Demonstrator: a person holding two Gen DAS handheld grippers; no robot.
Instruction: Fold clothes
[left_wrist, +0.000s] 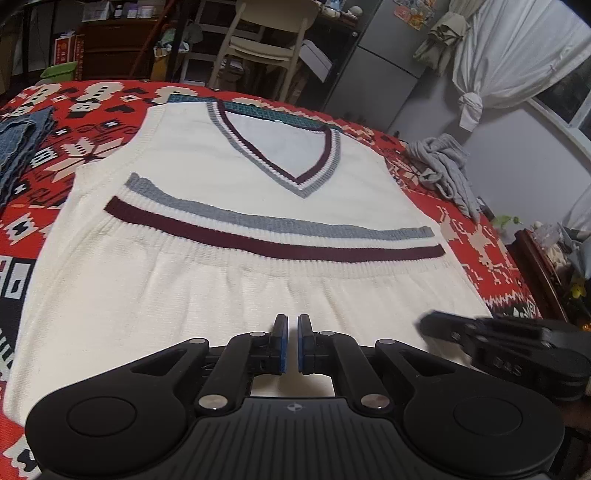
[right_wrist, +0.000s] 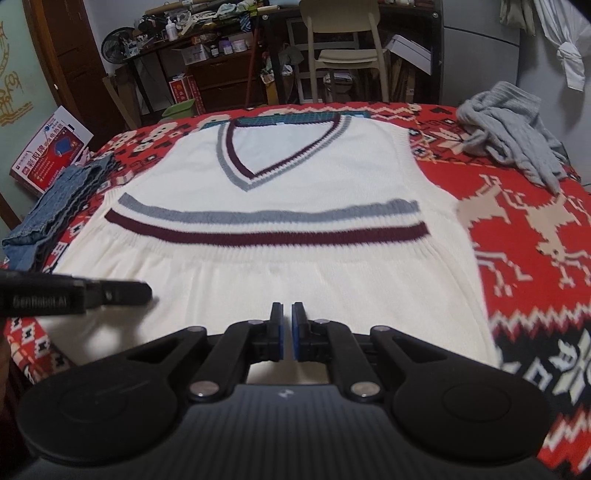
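A cream knit vest (left_wrist: 229, 266) (right_wrist: 280, 280) lies flat on the red patterned tablecloth (left_wrist: 92, 147) (right_wrist: 517, 236), V-neck at the far end. Its ribbed band with a grey and a maroon stripe (left_wrist: 258, 236) runs across the middle, just below the V-neck. My left gripper (left_wrist: 291, 321) hovers over the near part of the vest, shut, with nothing visible between its pads. My right gripper (right_wrist: 287, 310) is likewise shut and empty over the near part. Each gripper shows in the other's view: the right gripper (left_wrist: 424, 325) at the vest's right side, the left gripper (right_wrist: 146, 290) at its left side.
Folded blue jeans (left_wrist: 18, 144) (right_wrist: 55, 210) lie at the table's left. A crumpled grey garment (left_wrist: 447, 170) (right_wrist: 517, 136) sits at the far right. A green mat (left_wrist: 258, 110) peeks out under the neckline. Beyond the table stand a chair (right_wrist: 347, 48) and cluttered shelves.
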